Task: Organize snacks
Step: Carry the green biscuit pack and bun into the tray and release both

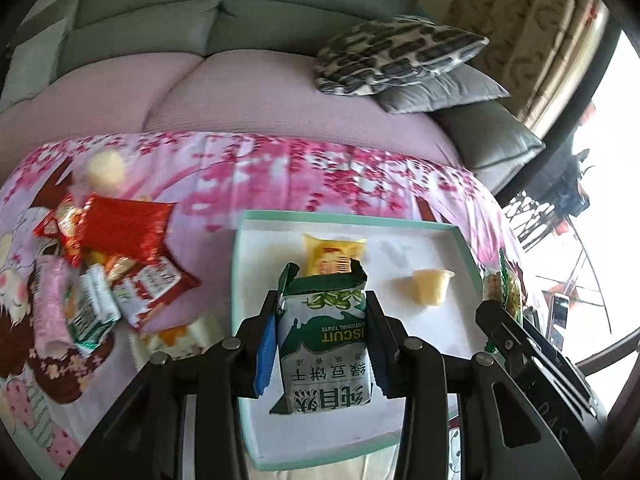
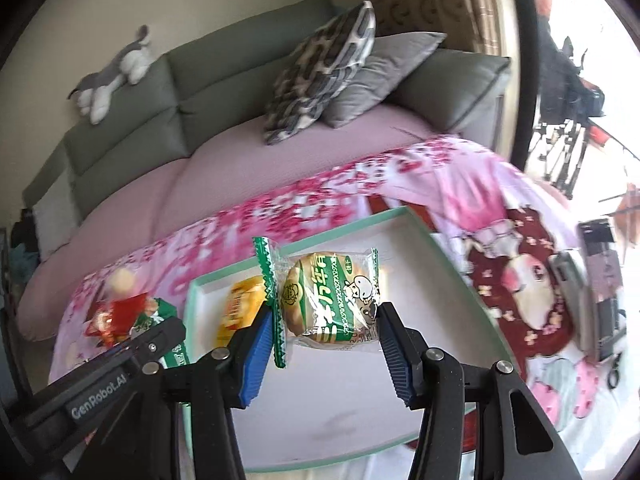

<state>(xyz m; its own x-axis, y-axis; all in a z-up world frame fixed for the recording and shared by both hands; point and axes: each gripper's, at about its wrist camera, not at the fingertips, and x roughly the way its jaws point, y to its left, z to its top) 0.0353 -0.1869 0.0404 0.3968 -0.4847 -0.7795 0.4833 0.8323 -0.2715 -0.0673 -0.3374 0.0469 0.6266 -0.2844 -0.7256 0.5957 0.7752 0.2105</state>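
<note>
Tray point(image 1: 460, 236) with two snacks, left jaws clamping biscuit packet point(image 1: 326, 344), right jaws clamping wrapped cake point(image 2: 332, 300)

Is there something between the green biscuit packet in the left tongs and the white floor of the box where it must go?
Nothing visible blocks it. The green biscuit packet hangs over bare box floor; the yellow snack and jelly cup lie farther back.

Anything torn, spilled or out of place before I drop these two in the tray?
The green biscuit packet in the left tool looks torn open along its top edge, flap jagged; no spill shows. The pile of snacks left of the tray lies jumbled. The round cake in the right tool looks intact.
</note>
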